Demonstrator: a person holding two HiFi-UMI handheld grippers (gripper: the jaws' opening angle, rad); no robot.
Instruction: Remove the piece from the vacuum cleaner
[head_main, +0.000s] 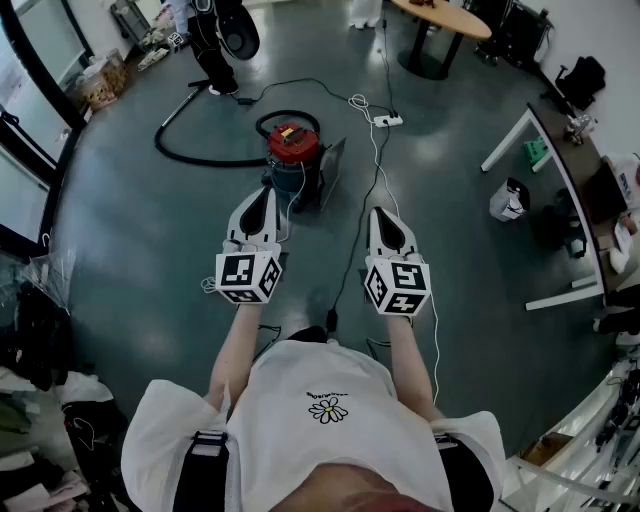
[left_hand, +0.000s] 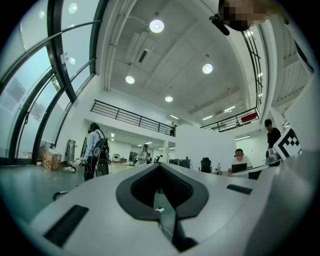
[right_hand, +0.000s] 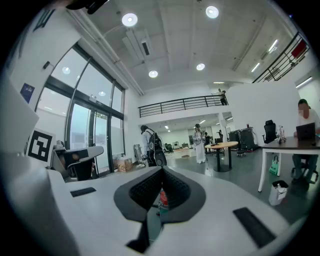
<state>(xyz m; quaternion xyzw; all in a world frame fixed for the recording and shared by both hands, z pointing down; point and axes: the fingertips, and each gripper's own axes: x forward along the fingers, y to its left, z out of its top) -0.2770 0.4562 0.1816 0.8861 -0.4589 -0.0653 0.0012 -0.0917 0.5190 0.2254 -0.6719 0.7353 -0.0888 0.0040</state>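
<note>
You're holding left gripper (head_main: 262, 193) and right gripper (head_main: 382, 212) short of the vacuum cleaner (head_main: 292, 150), fingers (right_hand: 137, 195) together and empty, likely staged for approach.

Ahead of you: bare floor (head_main: 130, 260) lay open up to the vacuum cleaner (head_main: 293, 150). Obstacles were its black hose (head_main: 200, 160) looping left and a white cable (head_main: 377, 165) trailing right.
</note>
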